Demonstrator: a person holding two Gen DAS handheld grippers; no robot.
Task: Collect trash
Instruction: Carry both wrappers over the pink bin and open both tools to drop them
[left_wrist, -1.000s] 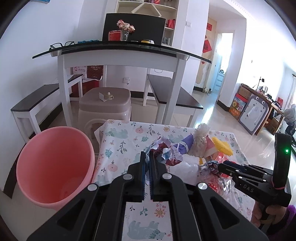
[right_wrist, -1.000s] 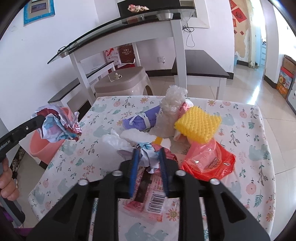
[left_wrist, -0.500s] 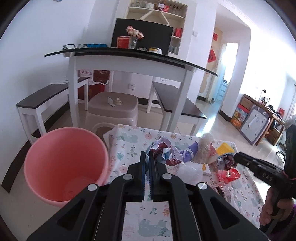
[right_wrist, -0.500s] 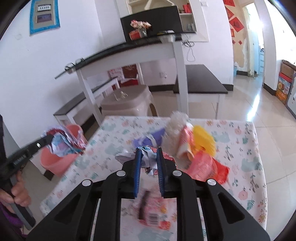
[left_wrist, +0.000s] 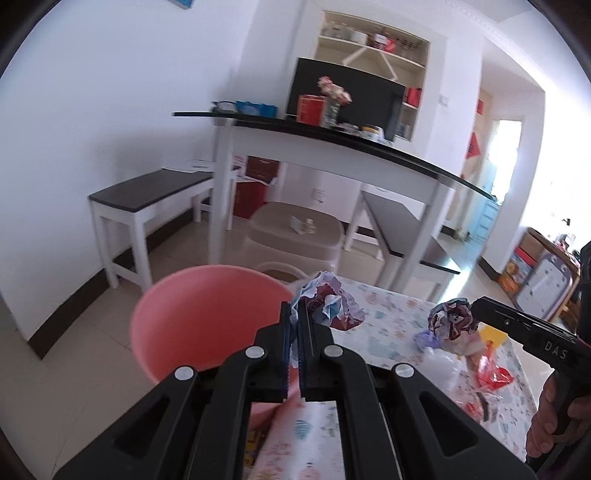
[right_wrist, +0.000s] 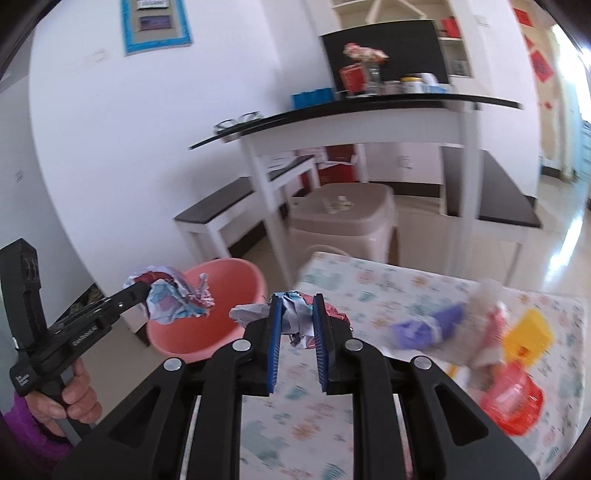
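Right wrist view, left to right: the left gripper (right_wrist: 142, 291) pinches a crumpled paper wad (right_wrist: 173, 299) over the pink bin (right_wrist: 221, 321), which stands on the floor just beside the floral-clothed table (right_wrist: 388, 291). The right gripper (right_wrist: 297, 325) clamps a second paper wad (right_wrist: 295, 314) above the cloth. More trash lies farther right: a purple wrapper (right_wrist: 424, 326), a yellow sponge (right_wrist: 530, 332) and a red bag (right_wrist: 511, 402).

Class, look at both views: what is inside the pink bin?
The pink bin shows only bare pink wall; no trash visible. The left gripper and its crumpled paper hide the rest.
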